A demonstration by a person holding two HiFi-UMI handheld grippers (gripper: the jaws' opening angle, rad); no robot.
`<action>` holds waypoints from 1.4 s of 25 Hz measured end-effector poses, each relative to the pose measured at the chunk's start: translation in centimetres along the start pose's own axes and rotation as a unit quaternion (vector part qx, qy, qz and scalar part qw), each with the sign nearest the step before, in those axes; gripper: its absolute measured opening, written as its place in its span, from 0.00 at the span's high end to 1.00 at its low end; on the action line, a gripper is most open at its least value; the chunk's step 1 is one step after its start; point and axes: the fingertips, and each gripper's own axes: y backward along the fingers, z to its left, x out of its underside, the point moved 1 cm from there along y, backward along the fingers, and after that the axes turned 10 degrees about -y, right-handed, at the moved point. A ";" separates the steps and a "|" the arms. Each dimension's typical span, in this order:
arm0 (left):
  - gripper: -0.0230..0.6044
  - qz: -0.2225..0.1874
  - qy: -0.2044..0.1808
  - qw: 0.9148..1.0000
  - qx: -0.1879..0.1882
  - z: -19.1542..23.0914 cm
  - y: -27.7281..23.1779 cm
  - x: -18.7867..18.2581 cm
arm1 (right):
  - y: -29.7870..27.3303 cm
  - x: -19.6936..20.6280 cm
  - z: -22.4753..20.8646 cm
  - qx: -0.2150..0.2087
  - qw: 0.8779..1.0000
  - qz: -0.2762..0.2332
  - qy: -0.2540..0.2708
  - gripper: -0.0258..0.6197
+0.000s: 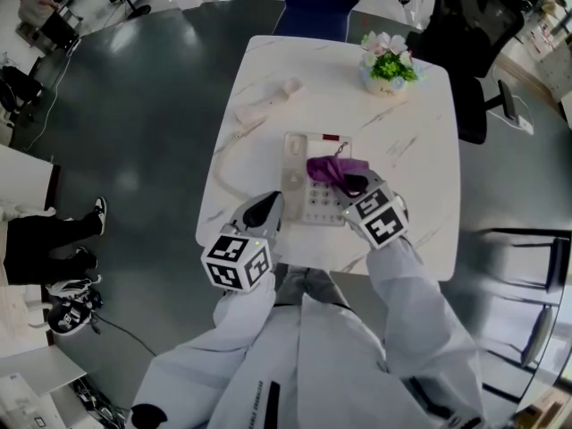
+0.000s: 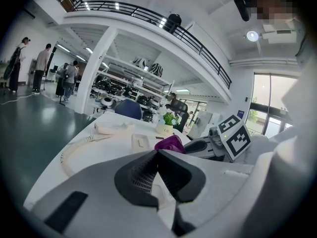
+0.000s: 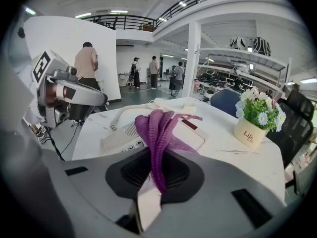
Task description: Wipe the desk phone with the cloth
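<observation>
The beige desk phone [image 1: 308,186] lies on the white marble table [image 1: 411,141], its cradle bare. Its handset [image 1: 268,104] rests apart at the far left, joined by a coiled cord [image 1: 219,164]. My right gripper [image 1: 351,184] is shut on a purple knitted cloth [image 1: 332,167] that drapes over the phone's upper right part. In the right gripper view the cloth [image 3: 158,128] hangs from the shut jaws [image 3: 159,155] over the phone [image 3: 124,135]. My left gripper [image 1: 268,207] hovers by the phone's near left corner; its jaws [image 2: 157,155] look shut with nothing held.
A white pot of flowers [image 1: 386,74] stands at the table's far right corner. A blue chair [image 1: 317,3] and a black office chair [image 1: 474,25] stand beyond the table. Several people [image 3: 86,63] stand far off in the hall.
</observation>
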 end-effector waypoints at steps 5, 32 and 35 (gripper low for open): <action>0.97 -0.001 -0.001 1.000 0.000 -0.2 0.3 0.0 | 0.2 0.6 0.7 -0.009 1.000 0.006 0.000 0.90; 0.97 0.008 0.004 1.000 0.001 -1.5 1.2 1.0 | 1.7 3.4 3.8 -0.053 0.998 0.037 -0.013 0.90; 0.97 0.008 0.005 1.000 -0.001 -1.4 1.2 1.1 | 1.7 3.9 4.1 -0.062 0.997 0.040 -0.021 0.90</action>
